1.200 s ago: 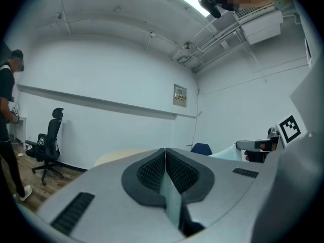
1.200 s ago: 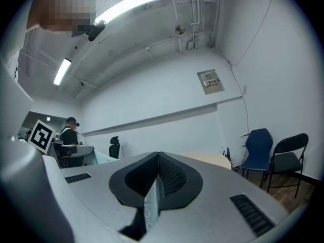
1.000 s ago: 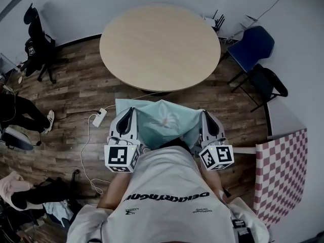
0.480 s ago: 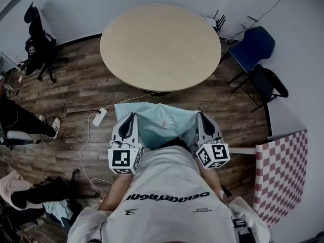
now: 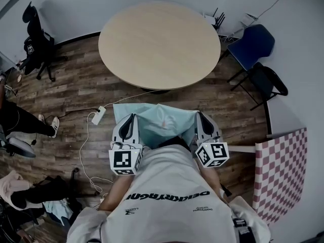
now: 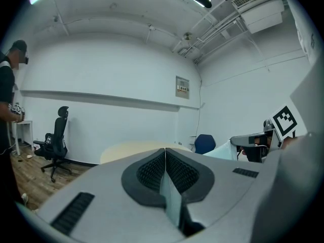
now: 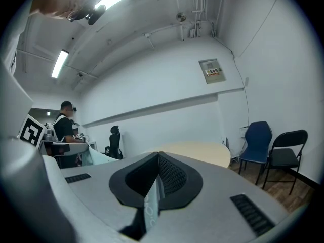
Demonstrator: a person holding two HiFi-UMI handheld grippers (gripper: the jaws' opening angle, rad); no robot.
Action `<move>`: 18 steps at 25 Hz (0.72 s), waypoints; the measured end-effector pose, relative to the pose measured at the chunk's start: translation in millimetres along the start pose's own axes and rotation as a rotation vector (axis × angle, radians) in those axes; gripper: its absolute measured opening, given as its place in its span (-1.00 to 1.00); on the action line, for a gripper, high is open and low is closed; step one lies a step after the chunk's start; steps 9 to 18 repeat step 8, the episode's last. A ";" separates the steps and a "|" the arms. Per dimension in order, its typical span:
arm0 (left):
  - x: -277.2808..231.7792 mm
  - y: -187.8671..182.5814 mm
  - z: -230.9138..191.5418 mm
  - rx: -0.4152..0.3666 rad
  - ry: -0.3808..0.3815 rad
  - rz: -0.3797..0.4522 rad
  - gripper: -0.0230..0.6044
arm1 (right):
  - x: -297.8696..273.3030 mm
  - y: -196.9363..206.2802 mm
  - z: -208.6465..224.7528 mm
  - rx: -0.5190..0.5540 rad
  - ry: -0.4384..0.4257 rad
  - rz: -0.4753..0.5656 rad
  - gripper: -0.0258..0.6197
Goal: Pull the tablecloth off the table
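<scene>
1. The tablecloth [image 5: 161, 121] is hanging clear of the counter [image 5: 159, 44]. It is stretching between the two tools just in front of the person's chest, above the wood floor [image 5: 66, 90]. The round counter top is lying bare, so the pull itself is looking finished.
2. The left tool [image 5: 132, 116] is clamping one edge of the cloth. In the left gripper view its jaws are sitting closed with a thin pale fold caught between the pads.
3. The right tool [image 5: 198, 114] is doing the same on the opposite edge, with its jaws closed on a thin strip of fabric.
4. Gripping two separate edges is spreading the sheet instead of bunching it. Both tools are pointing roughly level toward the counter, probably so the cloth is not dragging on the floor.
5. Counting what is showing:
   - one tablecloth, one counter and two tools
   - three chairs: a blue chair [image 5: 251, 47] and a black folding chair [image 5: 268, 82] at the right, and a black office chair [image 5: 38, 42] at the left
   - one power strip [image 5: 98, 116] on the floor
   - one checked panel [image 5: 281, 173] at the right edge
</scene>
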State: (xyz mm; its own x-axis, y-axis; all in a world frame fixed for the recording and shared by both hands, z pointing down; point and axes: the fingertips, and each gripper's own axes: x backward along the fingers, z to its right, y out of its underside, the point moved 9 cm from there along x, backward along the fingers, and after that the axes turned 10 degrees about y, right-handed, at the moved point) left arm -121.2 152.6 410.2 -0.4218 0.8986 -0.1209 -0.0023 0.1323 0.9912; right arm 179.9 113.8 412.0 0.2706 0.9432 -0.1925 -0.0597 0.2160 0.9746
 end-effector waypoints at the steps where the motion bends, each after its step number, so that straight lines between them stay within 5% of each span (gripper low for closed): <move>1: -0.3 0.5 -0.2 0.001 -0.002 -0.002 -0.88 | -0.3 0.3 0.3 0.000 0.001 -0.001 -0.81; 18: -3.6 3.0 -0.5 0.005 0.005 -0.006 -0.88 | -4.4 2.1 -0.6 0.002 -0.001 -0.004 -0.81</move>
